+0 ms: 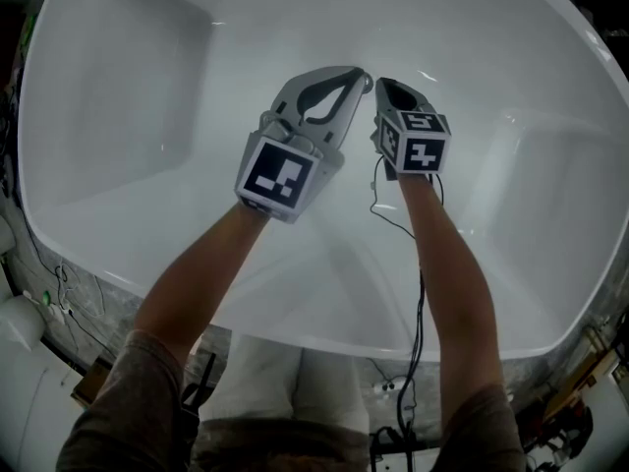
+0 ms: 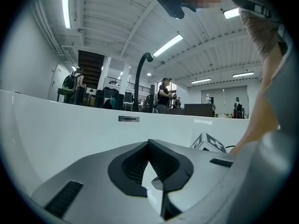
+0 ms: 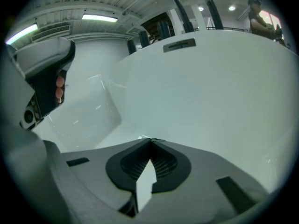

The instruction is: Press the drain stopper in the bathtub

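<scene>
Both grippers hang low inside the white bathtub [image 1: 128, 116], side by side over its middle. My left gripper [image 1: 360, 75] has its jaws closed tip to tip with nothing between them; in its own view the left gripper [image 2: 149, 142] points at the far tub wall. My right gripper [image 1: 381, 87] sits just to its right, also shut and empty, and in its own view the right gripper [image 3: 150, 140] touches down near the tub floor. No view shows the drain stopper clearly; the jaw tips cover that spot.
An overflow plate [image 2: 128, 119] sits high on the far tub wall, with a dark curved faucet [image 2: 140, 78] behind the rim. A black cable [image 1: 418, 303] trails from my right gripper over the near rim. People and furniture stand far behind the tub.
</scene>
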